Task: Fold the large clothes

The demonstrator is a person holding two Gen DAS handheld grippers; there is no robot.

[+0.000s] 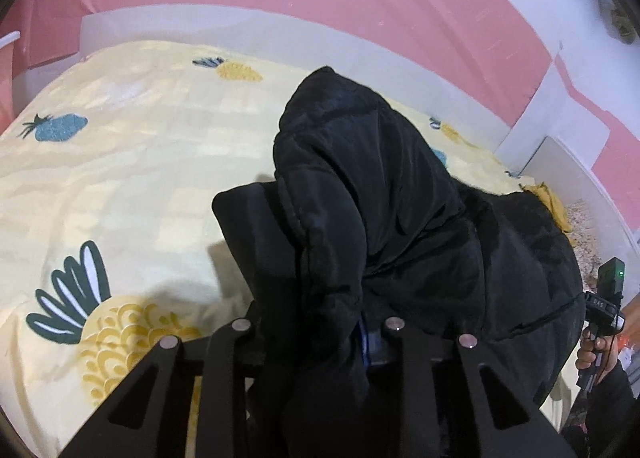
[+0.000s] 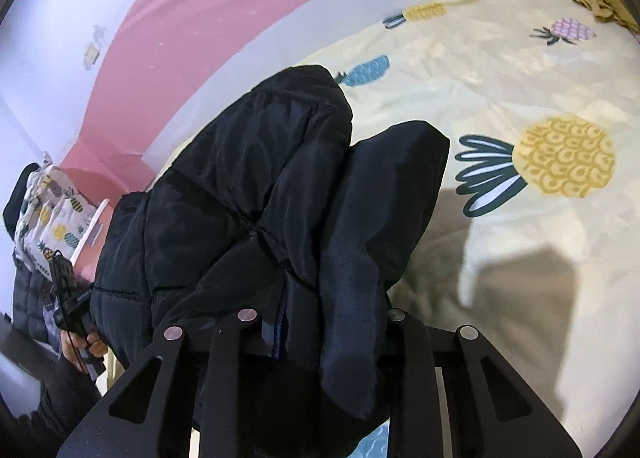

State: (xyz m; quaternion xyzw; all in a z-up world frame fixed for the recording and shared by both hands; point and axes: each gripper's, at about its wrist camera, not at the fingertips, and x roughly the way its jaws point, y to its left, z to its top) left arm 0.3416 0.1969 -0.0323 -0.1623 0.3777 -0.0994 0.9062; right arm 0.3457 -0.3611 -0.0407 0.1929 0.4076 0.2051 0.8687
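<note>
Both hand-held grippers, left (image 1: 320, 332) and right (image 2: 320, 322), clamp the black jacket (image 1: 400, 217) above the pineapple-print bedspread (image 1: 120, 177).

The right hand-held gripper (image 2: 316, 322) clamps the black jacket (image 2: 248, 193) above the bedspread (image 2: 500, 69).

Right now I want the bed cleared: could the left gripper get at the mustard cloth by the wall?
Probably not: the left gripper is shut on the black jacket, whose bulk hangs between it and the mustard cloth.
</note>
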